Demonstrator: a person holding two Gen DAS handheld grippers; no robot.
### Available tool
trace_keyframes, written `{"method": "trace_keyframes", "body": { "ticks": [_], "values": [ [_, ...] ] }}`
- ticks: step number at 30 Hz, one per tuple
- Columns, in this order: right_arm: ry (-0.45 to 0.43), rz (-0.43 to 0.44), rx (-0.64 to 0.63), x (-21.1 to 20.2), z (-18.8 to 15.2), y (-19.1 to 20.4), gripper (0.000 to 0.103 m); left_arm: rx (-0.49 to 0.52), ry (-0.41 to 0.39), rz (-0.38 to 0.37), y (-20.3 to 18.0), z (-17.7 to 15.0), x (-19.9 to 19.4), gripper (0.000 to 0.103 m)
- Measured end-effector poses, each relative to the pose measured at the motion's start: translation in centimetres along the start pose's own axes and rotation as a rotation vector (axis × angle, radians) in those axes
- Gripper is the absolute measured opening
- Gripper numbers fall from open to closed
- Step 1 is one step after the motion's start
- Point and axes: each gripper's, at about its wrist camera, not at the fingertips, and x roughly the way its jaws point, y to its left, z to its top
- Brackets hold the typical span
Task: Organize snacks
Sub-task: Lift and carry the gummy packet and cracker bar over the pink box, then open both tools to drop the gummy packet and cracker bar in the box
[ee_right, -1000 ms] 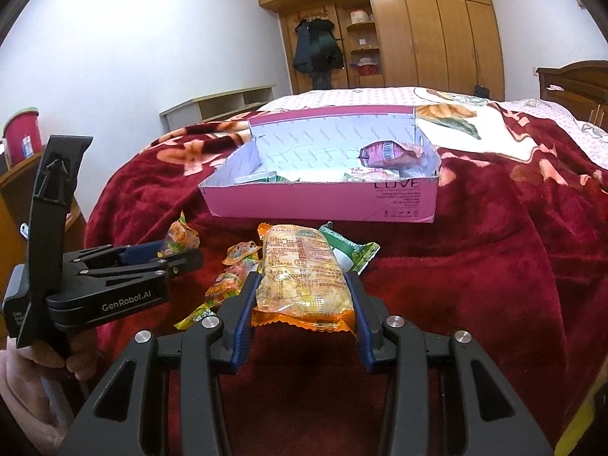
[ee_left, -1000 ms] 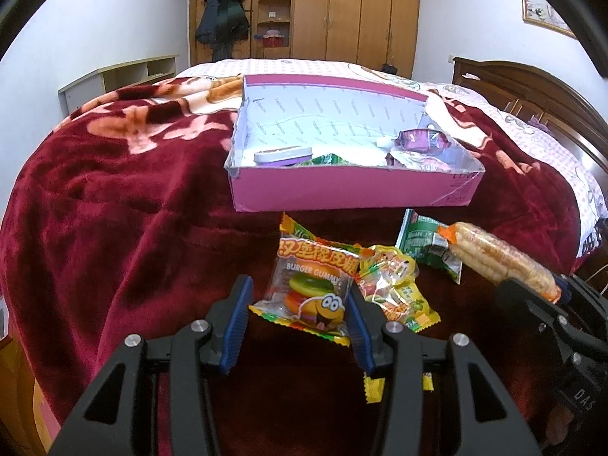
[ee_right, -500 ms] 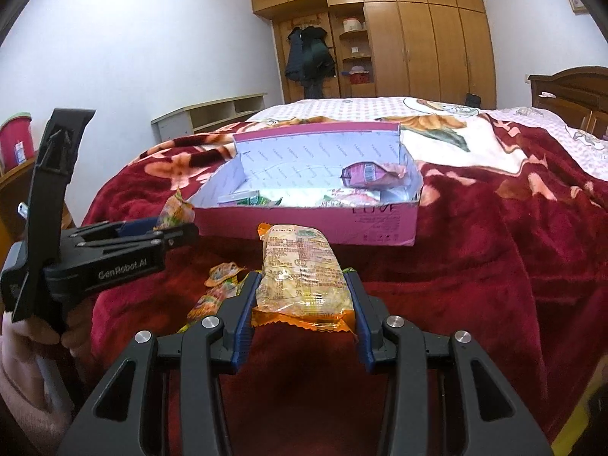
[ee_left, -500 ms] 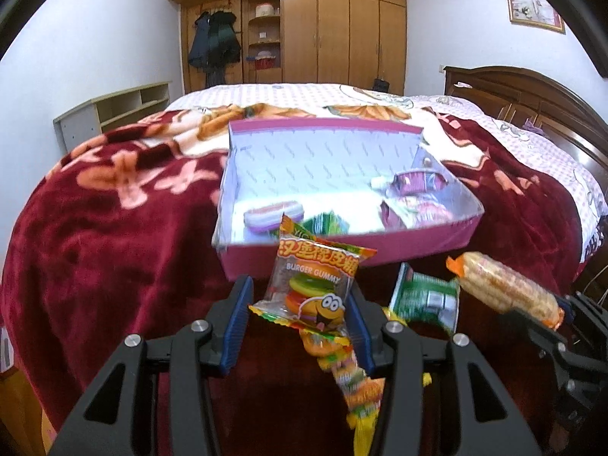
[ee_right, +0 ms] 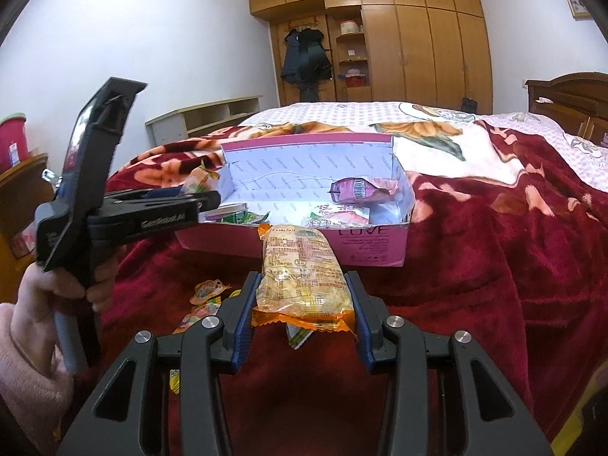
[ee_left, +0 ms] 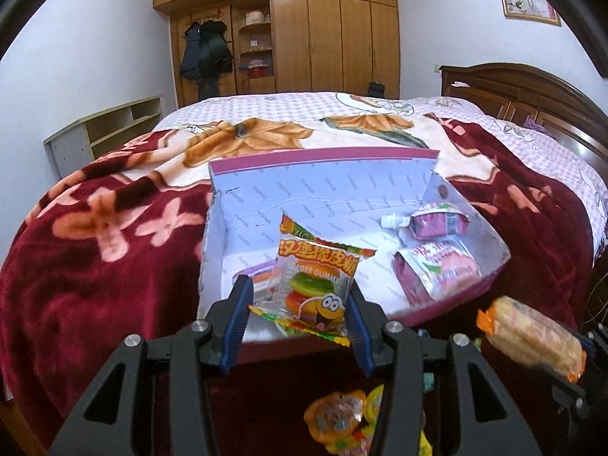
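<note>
Step in hand, as I read it: carrying two snacks to the pink box point(ee_left: 448, 309) for drop-off, both claws loaded.

Left claw point(ee_left: 298, 317) is pinching the burger gummy pack point(ee_left: 317, 277) by its sides, pack upright between the blue pads, top edge leaning away from the cam. In the left wrist view the pack hangs over the near-left part of the box interior, above a purple-lidded item lying on the box floor. From the right wrist view the left claw's tip is at or just past the box's left near corner; can't tell exactly how far inside.

Right claw point(ee_right: 304, 313) is pinching the yellow rice-cracker pack point(ee_right: 300, 269) at its near end, orange crimp sticking out toward the cam. The pack points fwd at the box's near wall but is short of it, over the red blanket point(ee_right: 475, 266), not over the box.

Already in box: two pink pouches point(ee_left: 437, 266) on the right side, plus green wrappers near the front-left.

Next move prob calls for: left claw spreads to let the gummy pack fall onto free box floor, w/o snagging the near wall. Right claw needs to lift and go fwd over the wall before releasing. Loose candies point(ee_right: 207, 288) on the bed remain to collect.
</note>
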Motion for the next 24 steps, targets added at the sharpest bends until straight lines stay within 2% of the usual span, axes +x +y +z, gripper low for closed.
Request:
{"method": "trace_keyframes", "body": {
  "ticks": [12,20,24],
  "values": [
    [0.006,-0.021,-0.021,1.3,1.5,-0.4,0.044,-0.041,0.032,0.011,1.1,1.7,4.8,0.050],
    [0.009,-0.022,-0.025,2.2,2.2,-0.2,0.044,-0.078,0.054,0.026,1.8,1.8,6.8,0.051],
    [0.013,-0.013,-0.002,3.0,2.6,-0.4,0.044,-0.093,0.066,0.037,2.2,1.6,7.3,0.058]
  ]
}}
